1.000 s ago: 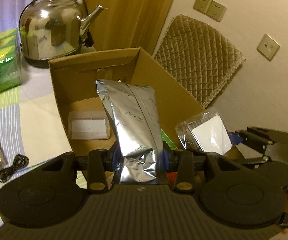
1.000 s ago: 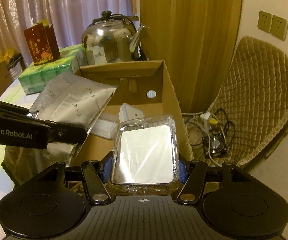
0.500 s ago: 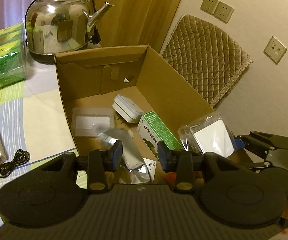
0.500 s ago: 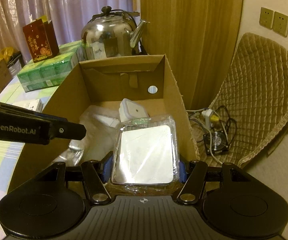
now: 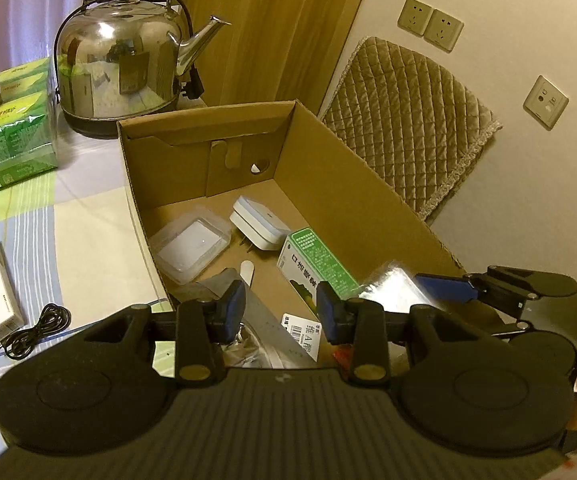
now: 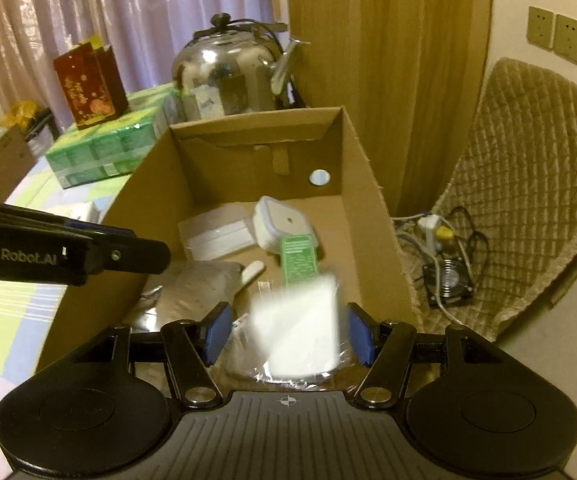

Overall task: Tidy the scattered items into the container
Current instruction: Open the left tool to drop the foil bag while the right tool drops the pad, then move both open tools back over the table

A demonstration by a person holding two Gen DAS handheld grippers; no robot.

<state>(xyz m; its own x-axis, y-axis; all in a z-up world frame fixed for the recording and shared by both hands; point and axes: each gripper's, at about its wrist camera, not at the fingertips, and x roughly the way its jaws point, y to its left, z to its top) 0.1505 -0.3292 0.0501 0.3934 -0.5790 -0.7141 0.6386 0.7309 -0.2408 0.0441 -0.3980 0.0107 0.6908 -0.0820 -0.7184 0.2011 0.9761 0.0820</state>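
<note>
The plastic-wrapped white packet (image 6: 300,332), blurred, sits loose between the right gripper (image 6: 288,334) and its spread fingers above the cardboard box (image 6: 364,184); left gripper (image 5: 280,306) gapes empty; let the packet drop clear inside the box's near end before lifting away.

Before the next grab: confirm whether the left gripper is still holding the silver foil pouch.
No: the left gripper is open with nothing between its pads, and the silver foil pouch lies inside the cardboard box.
</note>
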